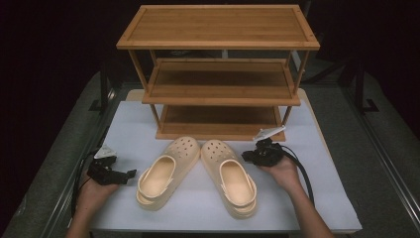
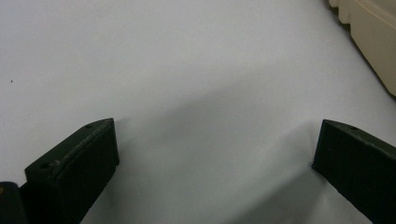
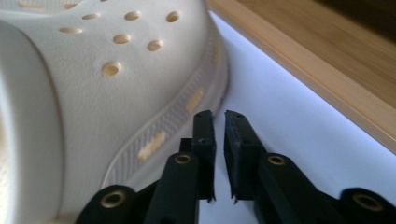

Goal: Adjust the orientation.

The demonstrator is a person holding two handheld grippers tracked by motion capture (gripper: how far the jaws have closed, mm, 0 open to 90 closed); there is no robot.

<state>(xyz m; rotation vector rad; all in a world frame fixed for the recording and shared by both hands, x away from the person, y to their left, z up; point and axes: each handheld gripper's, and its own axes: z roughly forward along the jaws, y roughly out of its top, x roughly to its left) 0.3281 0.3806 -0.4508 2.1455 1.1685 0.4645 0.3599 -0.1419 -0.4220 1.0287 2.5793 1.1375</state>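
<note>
Two cream foam clogs lie on the white bench in front of the wooden shoe rack (image 1: 218,74), toes toward its bottom shelf and heels toward the person. The left clog (image 1: 166,173) angles away from the right clog (image 1: 230,176), their toe caps just beside each other.

Right gripper (image 1: 246,156) sits just beside the right clog's toe, on the side away from its mate, between clog and rack base. In the right gripper view its jaws stand almost together with a narrow slit between them and nothing in it. Left gripper (image 1: 131,173) rests near the left clog's outer side, apart from it; its jaws are spread wide over bare bench (a corner of sole shows at the frame edge).

Handling judgement: moulded foam, so probably light, springy, and matte enough not to slip; not fragile. The perforated upper would dent under a pinch, so the stiffer places look better: the ribbed sole wall (image 3: 159,140), or the rim of the foot opening. The heel strap likely flexes and swings.

No brand, label or legible writing shows on clogs or rack.
</note>
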